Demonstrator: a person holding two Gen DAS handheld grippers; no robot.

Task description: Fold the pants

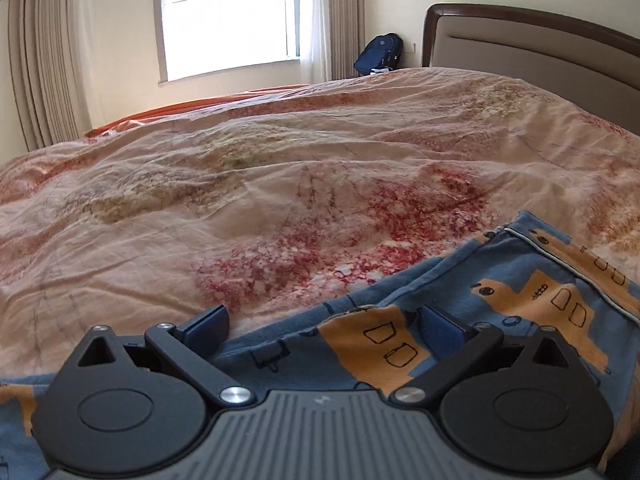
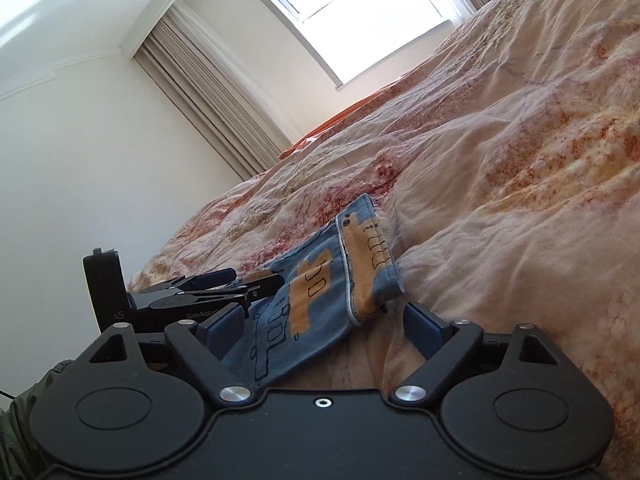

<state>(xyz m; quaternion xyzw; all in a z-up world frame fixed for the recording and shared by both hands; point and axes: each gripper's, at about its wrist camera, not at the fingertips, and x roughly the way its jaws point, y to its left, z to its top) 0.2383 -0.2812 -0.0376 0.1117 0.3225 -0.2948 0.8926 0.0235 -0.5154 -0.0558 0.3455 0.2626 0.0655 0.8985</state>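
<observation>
The pants (image 1: 500, 292) are small, blue with orange vehicle prints, and lie on the flowered bedspread (image 1: 280, 184). In the left wrist view they fill the lower right, and my left gripper (image 1: 324, 324) is open, its jaws wide apart over the near edge of the cloth. In the right wrist view the pants (image 2: 320, 292) lie just ahead with a white-stitched hem turned up. My right gripper (image 2: 324, 324) is open with the cloth between its jaws, gripping nothing. The left gripper (image 2: 224, 284) shows to the left of the pants, at their edge.
The rumpled bedspread (image 2: 500, 160) rises to the right of the pants. A headboard (image 1: 540, 48) stands at the far right. A window (image 1: 228, 12), curtains (image 1: 44, 60) and a dark backpack (image 1: 378, 54) are beyond the bed.
</observation>
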